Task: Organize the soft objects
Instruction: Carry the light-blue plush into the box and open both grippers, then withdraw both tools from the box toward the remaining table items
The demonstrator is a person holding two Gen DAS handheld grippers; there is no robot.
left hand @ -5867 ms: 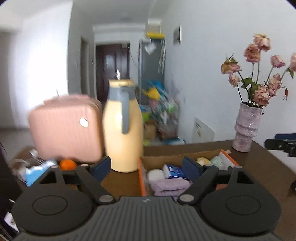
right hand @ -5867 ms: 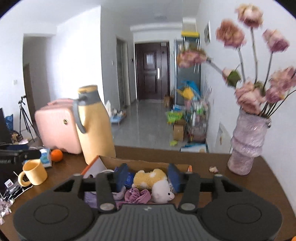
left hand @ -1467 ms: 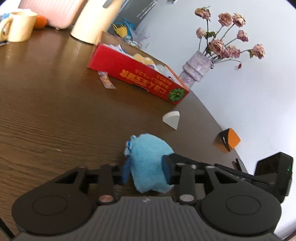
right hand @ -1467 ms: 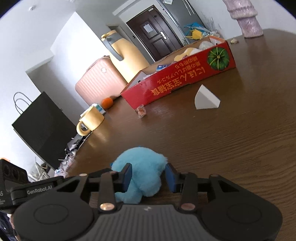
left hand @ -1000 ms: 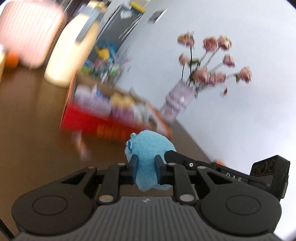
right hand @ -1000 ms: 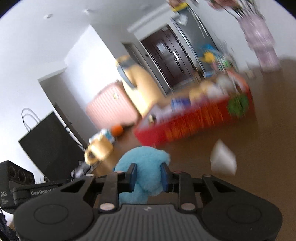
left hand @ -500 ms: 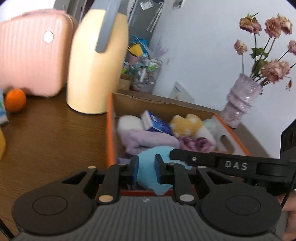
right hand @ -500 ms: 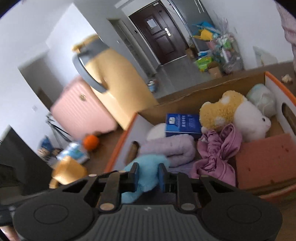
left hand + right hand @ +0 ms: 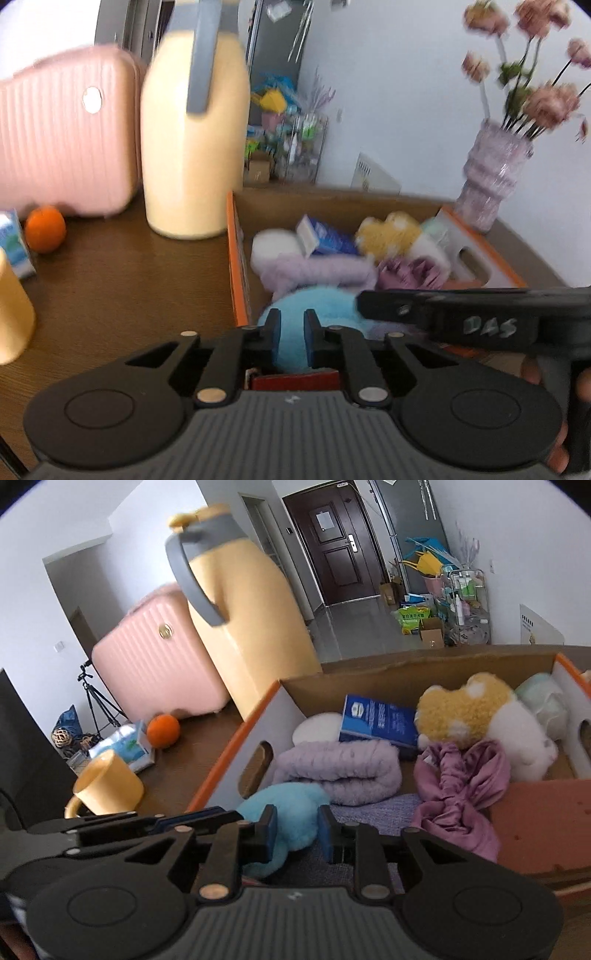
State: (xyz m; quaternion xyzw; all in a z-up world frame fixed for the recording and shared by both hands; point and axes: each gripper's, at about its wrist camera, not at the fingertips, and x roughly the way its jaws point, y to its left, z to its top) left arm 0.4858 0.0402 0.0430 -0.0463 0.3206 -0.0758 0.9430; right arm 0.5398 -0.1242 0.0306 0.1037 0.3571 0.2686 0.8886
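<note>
Crosswise, blue plush (image 9: 291, 814) between both grippers' fingers (image 9: 266, 829).

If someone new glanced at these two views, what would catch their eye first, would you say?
Probably the fluffy blue plush toy, pinched by both the left gripper and right gripper over the near-left corner of the cardboard box. Next, the big yellow jug standing left of the box.
</note>
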